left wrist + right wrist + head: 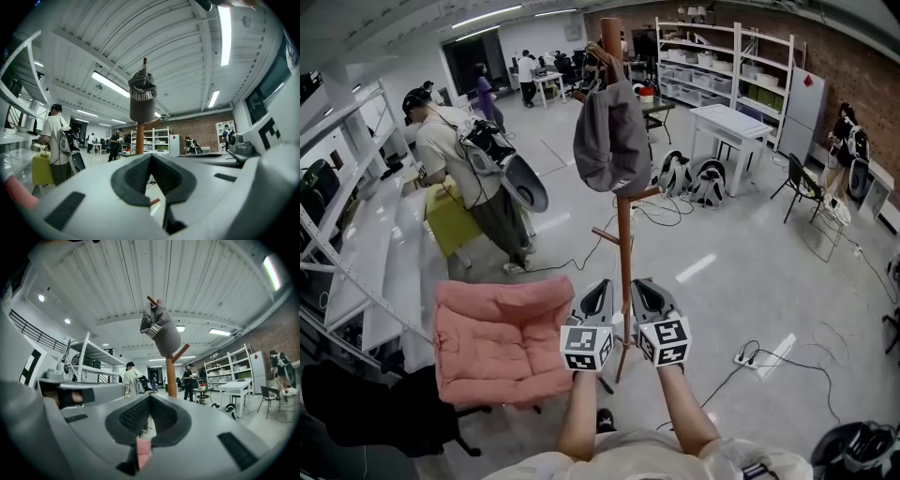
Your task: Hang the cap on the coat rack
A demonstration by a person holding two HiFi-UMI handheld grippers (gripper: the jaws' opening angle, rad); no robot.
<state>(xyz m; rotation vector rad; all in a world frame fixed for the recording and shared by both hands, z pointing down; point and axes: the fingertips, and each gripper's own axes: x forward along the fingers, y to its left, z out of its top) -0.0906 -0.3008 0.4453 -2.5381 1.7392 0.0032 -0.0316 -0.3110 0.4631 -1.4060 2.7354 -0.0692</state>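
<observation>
A grey cap (611, 136) hangs on an upper peg of the wooden coat rack (624, 246), which stands on the floor ahead of me. It also shows as the grey cap (142, 99) on the pole (139, 139) in the left gripper view, and as the cap (161, 331) on the rack (171, 376) in the right gripper view. My left gripper (602, 289) and right gripper (642, 289) sit side by side, low and just in front of the rack's pole, both shut and holding nothing. Neither touches the cap.
A pink cushioned chair (500, 340) stands to my left. A person with a backpack (461, 159) stands beyond it by grey shelving (366, 253). A power strip and cables (748, 357) lie on the floor to the right, with a white table (729, 122) and bags (692, 178) further back.
</observation>
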